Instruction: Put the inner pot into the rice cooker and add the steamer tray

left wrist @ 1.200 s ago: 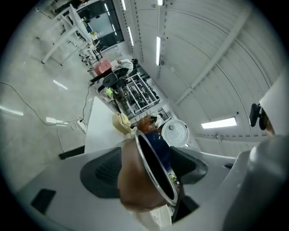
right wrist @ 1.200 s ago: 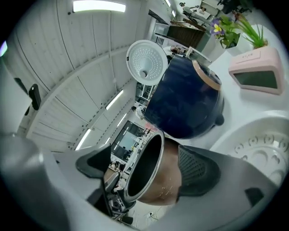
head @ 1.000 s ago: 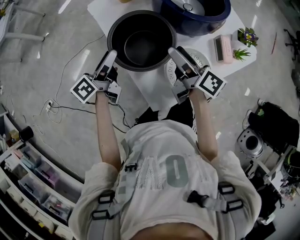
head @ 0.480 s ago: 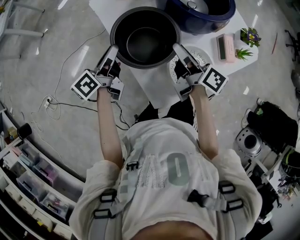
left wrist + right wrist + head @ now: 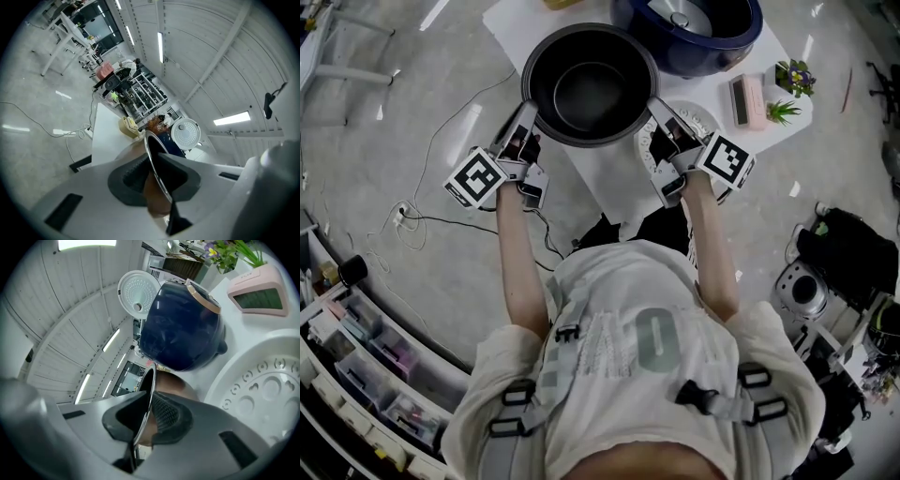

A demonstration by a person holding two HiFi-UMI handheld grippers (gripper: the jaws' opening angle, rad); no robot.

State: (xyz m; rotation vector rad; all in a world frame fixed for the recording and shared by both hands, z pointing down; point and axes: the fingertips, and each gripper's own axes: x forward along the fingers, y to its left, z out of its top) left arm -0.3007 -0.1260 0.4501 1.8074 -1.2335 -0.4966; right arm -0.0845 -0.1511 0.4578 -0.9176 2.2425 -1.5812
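Note:
The black inner pot [image 5: 589, 86] stands on the white table [image 5: 605, 173], near the front edge. My left gripper [image 5: 528, 107] is at the pot's left rim and my right gripper [image 5: 654, 103] is at its right rim. Both pairs of jaws have just been closing with the rim between them. In the left gripper view the thin metal rim [image 5: 157, 165] is pinched between the dark pads. The right gripper view shows the rim [image 5: 144, 405] clamped the same way. The dark blue rice cooker [image 5: 694, 26] stands open behind the pot. The white steamer tray [image 5: 698, 120] lies under my right gripper.
A pink clock [image 5: 746, 97] and two small potted plants [image 5: 794, 73] stand at the table's right end. The cooker's raised lid [image 5: 137, 290] stands beyond the cooker's body [image 5: 180, 329]. Cables [image 5: 431, 220] run over the floor at the left, by storage shelves [image 5: 366, 366].
Both grippers' jaws have closed from wide open onto the pot's rim. The hands and the pot have hardly shifted.

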